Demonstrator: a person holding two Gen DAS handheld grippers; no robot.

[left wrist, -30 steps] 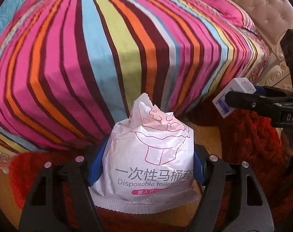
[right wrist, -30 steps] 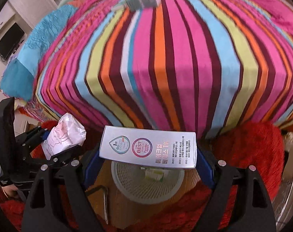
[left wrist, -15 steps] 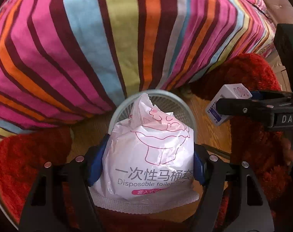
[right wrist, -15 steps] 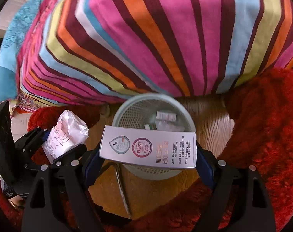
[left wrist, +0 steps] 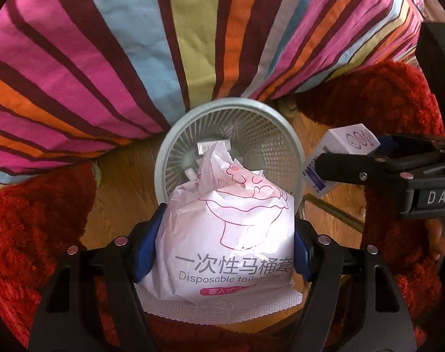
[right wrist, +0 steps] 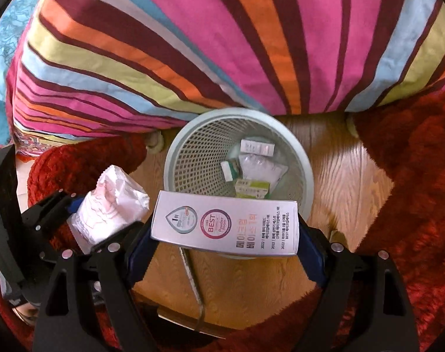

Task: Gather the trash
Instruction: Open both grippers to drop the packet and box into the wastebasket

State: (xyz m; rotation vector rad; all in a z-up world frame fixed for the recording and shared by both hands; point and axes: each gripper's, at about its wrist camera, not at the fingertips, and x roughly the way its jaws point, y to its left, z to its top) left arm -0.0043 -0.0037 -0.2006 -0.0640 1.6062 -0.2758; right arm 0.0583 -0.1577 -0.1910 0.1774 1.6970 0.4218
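My left gripper (left wrist: 222,252) is shut on a white and pink plastic packet (left wrist: 231,234) printed "Disposable toilet", held just above the near rim of a pale mesh wastebasket (left wrist: 169,152). My right gripper (right wrist: 225,240) is shut on a silver-grey carton (right wrist: 225,226), gripped by its two ends over the near edge of the same wastebasket (right wrist: 306,176). Several small boxes and wrappers (right wrist: 254,170) lie at the basket's bottom. Each gripper shows in the other's view: the right gripper (left wrist: 354,161) with the carton (left wrist: 339,152) at right, the left gripper (right wrist: 84,223) with the packet (right wrist: 111,208) at left.
The basket stands on a wooden floor (right wrist: 339,176), right against the hanging striped bedspread (right wrist: 222,44). A shaggy red rug (right wrist: 413,176) lies on both sides and in front. A thin metal rod (right wrist: 190,275) lies on the floor beneath the right gripper.
Both grippers have sunk and tipped downward, from facing the bed's top to looking into the wastebasket. The basket has grown larger in both views. Both grips are unchanged.
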